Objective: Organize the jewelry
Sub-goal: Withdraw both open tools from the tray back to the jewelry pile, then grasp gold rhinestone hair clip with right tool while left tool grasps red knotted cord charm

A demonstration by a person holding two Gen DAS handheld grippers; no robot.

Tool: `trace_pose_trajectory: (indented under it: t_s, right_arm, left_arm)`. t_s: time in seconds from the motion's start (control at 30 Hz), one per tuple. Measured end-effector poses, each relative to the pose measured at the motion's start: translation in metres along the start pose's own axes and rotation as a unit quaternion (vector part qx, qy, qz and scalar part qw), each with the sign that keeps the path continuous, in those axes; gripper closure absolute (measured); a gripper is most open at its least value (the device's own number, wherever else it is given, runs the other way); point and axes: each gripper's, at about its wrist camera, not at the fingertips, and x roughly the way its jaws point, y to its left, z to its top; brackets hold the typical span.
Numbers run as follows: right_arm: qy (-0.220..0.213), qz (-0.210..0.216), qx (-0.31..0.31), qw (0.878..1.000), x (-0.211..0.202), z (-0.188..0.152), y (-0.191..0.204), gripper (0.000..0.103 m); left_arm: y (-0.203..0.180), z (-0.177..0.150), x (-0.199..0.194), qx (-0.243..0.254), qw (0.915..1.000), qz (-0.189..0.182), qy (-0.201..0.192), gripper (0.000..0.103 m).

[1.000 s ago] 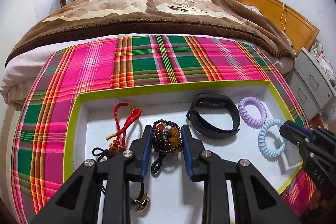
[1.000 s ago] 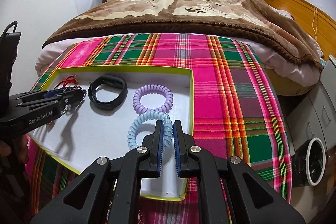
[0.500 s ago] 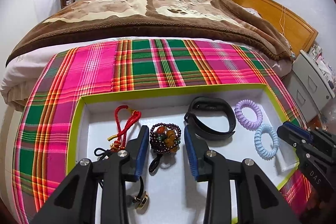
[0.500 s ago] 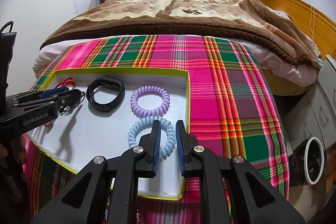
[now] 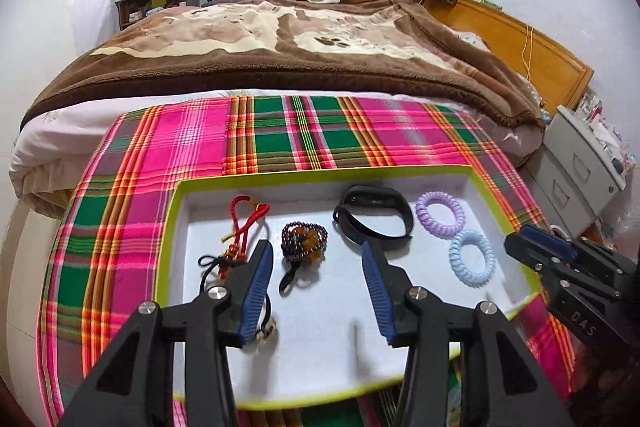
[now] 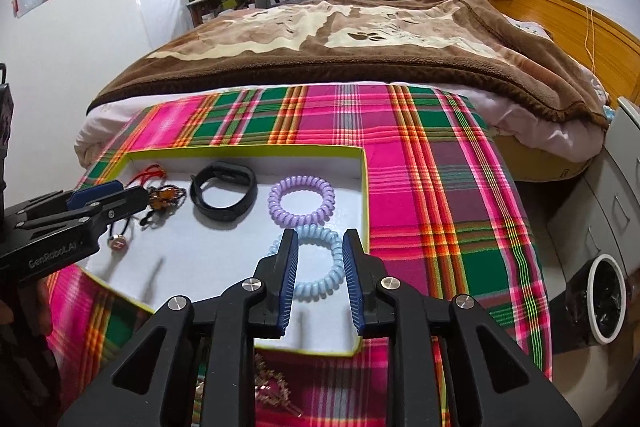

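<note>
**Tray on plaid cloth, bedroom**

White tray (image 5: 472, 175), lime rim, sits on plaid cloth (image 5: 280, 135) at the bed's foot; brown blanket (image 5: 280, 39) behind. Left tongs (image 5: 316, 259) wide open, just opening, empty above bead bracelet (image 5: 304, 241). Right tongs (image 6: 320, 247) part-open, just opening, straddling blue coil tie (image 6: 320, 279) unpinched.

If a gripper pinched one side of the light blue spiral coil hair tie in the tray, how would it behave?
The light blue spiral coil hair tie looks like springy plastic coil, so it would probably squash and stretch rather than stay round. It seems light and thin, so likely to lift easily. Its glossy ridges might slip between the pads.
</note>
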Motion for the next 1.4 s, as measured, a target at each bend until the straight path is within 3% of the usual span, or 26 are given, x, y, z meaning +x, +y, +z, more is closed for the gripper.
trace_pose_trajectory:
  t_s: [0.3,0.5,0.73,0.93,0.97,1.07,1.4]
  right_arm:
    - [-0.008,0.008,0.011,1.000,-0.020,-0.012,-0.001,0.079]
    - [-0.012,0.050,0.008,0.999,-0.034,-0.027,-0.007,0.079]
    - [0.034,0.109,-0.034,0.993,-0.019,-0.050,-0.001,0.079]
    - [0.055,0.128,-0.056,0.989,-0.007,-0.053,0.007,0.078]
    - [0.058,0.130,-0.060,0.988,-0.006,-0.054,0.009,0.077]
    - [0.068,0.125,-0.073,0.987,0.001,-0.054,0.015,0.046]
    - [0.079,0.108,-0.091,0.987,0.011,-0.053,0.020,0.046]
  left_arm:
    - [-0.005,-0.015,-0.035,0.001,0.9998,-0.011,-0.017,0.052]
    - [-0.005,-0.031,-0.054,-0.005,0.9994,-0.024,-0.026,0.052]
    - [-0.005,-0.055,-0.068,-0.011,0.9992,-0.032,-0.021,0.051]
    - [-0.003,-0.072,-0.072,-0.019,0.9993,-0.031,-0.013,0.051]
    - [-0.002,-0.075,-0.072,-0.021,0.9993,-0.028,-0.010,0.051]
    - [0.001,-0.080,-0.071,-0.028,0.9993,-0.026,-0.004,0.051]
    - [0.005,-0.087,-0.068,-0.039,0.9990,-0.022,0.005,0.051]
